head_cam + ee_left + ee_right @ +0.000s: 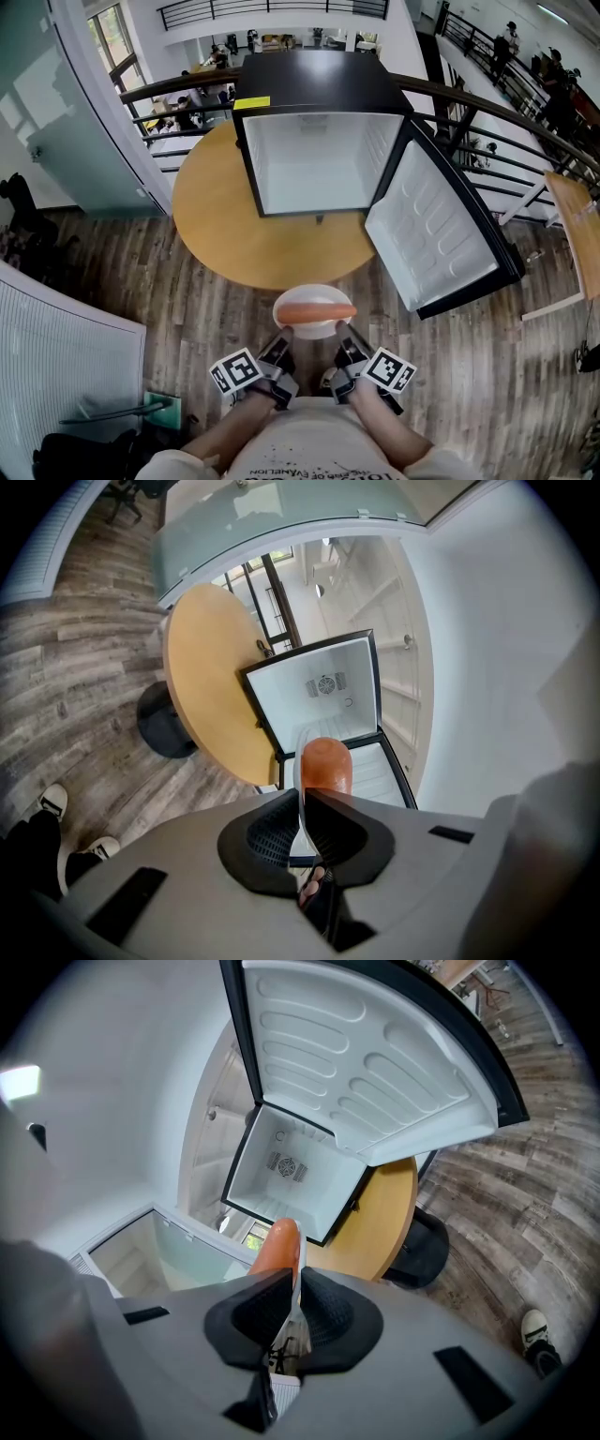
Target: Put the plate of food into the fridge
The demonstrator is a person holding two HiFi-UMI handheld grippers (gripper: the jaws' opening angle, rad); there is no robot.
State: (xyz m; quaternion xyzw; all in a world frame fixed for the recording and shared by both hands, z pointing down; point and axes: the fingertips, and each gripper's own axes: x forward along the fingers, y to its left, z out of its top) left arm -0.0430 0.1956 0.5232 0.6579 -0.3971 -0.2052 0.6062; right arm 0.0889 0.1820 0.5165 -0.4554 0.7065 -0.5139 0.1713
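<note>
Carry step. I've got the left gripper (284,337) and right gripper (339,335) each clamped on the near rim of the plate (307,297). The plate, with the sausage (317,312) on it, hangs over the floor just short of the table (216,234). The fridge (319,164) faces me (door (431,234) wide open). Next: push it forward, level, into the cavity.

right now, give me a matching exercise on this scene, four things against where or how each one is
Things:
1. fridge door
2. plate
3. sausage
4. round table

States:
a. carries the fridge
b. lies on the plate
c. swung open
d. clamped at its rim by the left hand-held gripper and the right hand-held gripper

Pairs: 1-c, 2-d, 3-b, 4-a
</note>
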